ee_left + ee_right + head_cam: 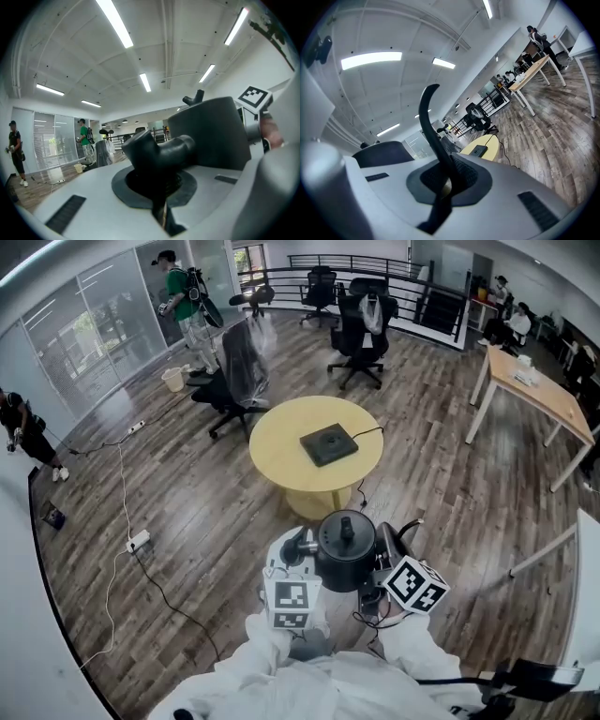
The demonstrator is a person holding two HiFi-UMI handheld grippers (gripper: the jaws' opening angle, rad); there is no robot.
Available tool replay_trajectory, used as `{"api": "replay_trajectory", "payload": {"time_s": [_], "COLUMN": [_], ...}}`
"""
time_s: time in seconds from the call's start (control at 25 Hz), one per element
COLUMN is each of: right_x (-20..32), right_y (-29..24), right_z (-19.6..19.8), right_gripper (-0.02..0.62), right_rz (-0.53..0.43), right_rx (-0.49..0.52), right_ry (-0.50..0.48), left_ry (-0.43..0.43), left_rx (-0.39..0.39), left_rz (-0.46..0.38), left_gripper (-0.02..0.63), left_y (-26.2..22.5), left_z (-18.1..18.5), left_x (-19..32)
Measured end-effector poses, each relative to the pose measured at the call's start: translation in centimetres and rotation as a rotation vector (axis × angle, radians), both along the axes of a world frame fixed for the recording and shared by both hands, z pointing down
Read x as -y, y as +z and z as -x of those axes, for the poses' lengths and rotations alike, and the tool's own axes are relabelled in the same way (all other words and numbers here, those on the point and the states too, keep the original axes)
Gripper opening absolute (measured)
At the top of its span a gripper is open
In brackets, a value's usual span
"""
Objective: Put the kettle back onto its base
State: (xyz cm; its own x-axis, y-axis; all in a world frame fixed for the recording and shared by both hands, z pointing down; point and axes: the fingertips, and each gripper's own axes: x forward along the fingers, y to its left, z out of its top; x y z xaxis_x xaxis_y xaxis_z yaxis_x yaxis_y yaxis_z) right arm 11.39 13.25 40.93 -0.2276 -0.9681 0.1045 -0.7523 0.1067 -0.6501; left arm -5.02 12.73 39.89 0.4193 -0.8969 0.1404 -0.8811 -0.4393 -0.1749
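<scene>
While the black kettle (pixel 345 554) hung in the air before the person, well apart from its base (pixel 328 443) on the round yellow table (pixel 281 442), the left gripper (pixel 302 546) had its jaws closed on the spout (pixel 159 150), and the right gripper (pixel 386 549) had its jaws closed on the thin handle (pixel 429 122).

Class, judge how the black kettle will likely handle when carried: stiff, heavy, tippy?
Probably rigid: the kettle holds shape, left gripper on spout, right gripper on handle. Possibly weighty: two grips used. Thin handle might let it swing.

An open office: swivel chairs (pixel 361 329), desks (pixel 539 390), glass partitions (pixel 94 315).
</scene>
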Motion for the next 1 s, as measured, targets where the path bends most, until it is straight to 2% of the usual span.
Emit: {"api": "replay_trajectory", "payload": {"time_s": [0.72, 1.0], "right_x": [21.5, 27.1], "right_y": [-0.9, -0.2], "right_z": [0.3, 1.0], "right_gripper": [0.011, 0.011], "right_rz": [-0.028, -0.005], "right_rx": [-0.018, -0.008], "right_ry": [0.011, 0.022], "left_ry": [0.009, 0.016], "left_rx": [-0.016, -0.01], "left_rz": [-0.029, -0.012], "left_gripper": [-0.003, -0.002], "left_y": [-0.7, -0.1], "left_z": [0.4, 1.1], "left_x": [21.8, 27.8]}}
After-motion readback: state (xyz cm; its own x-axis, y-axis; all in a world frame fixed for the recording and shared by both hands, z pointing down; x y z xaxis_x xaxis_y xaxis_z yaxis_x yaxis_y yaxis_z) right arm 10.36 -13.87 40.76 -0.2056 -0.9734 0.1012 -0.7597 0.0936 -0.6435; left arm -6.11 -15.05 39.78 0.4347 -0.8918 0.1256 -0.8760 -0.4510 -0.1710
